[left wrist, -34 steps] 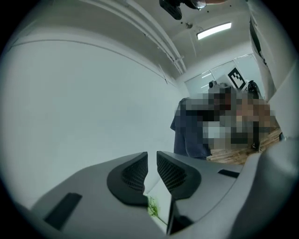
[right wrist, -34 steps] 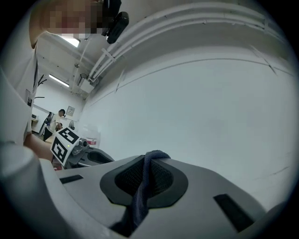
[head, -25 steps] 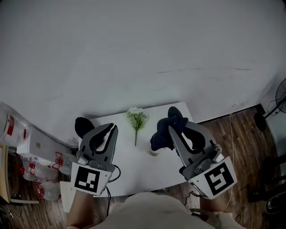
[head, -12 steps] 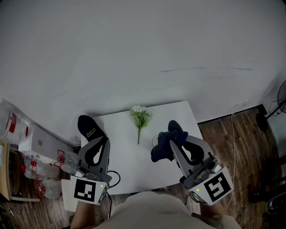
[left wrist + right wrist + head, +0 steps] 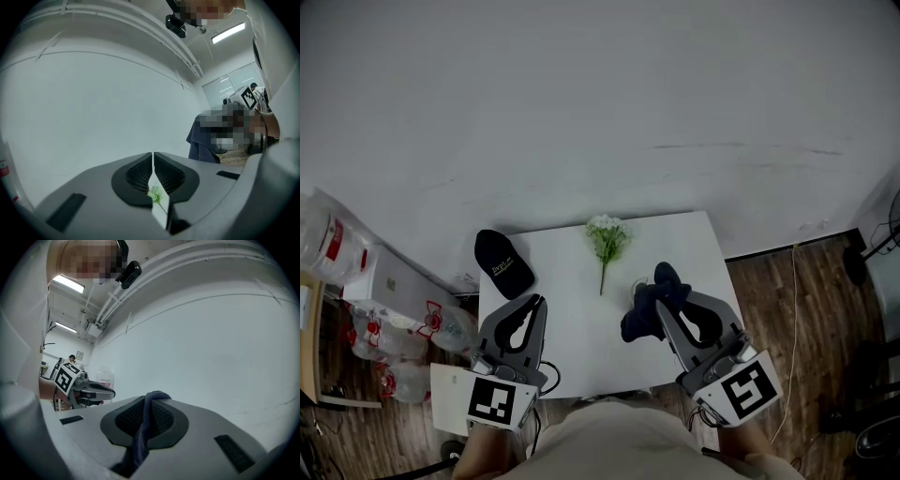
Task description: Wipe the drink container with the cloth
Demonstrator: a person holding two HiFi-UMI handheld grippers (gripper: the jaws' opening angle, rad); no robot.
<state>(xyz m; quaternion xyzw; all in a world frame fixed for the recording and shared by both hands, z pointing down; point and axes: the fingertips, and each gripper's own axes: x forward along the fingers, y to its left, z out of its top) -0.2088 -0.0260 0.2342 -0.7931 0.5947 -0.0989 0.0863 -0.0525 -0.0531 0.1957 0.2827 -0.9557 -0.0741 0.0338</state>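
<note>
- Two jaws of the right gripper (image 5: 151, 404) pinch the dark cloth (image 5: 139, 439) tight, so it looks ready for wiping.
- Jaws of the left gripper (image 5: 153, 161) are pressed together with nothing in them.

Left gripper (image 5: 538, 302): held low at the person's left, close to the torso, jaws pointing forward. The jaws are closed pad to pad with nothing between them. The marker cube at the rear faces up.

Right gripper (image 5: 666, 304): held low at the person's right, level with the left gripper, jaws pointing forward. The jaws are clamped on a dark cloth (image 5: 641, 315), which hangs from the pads.
</note>
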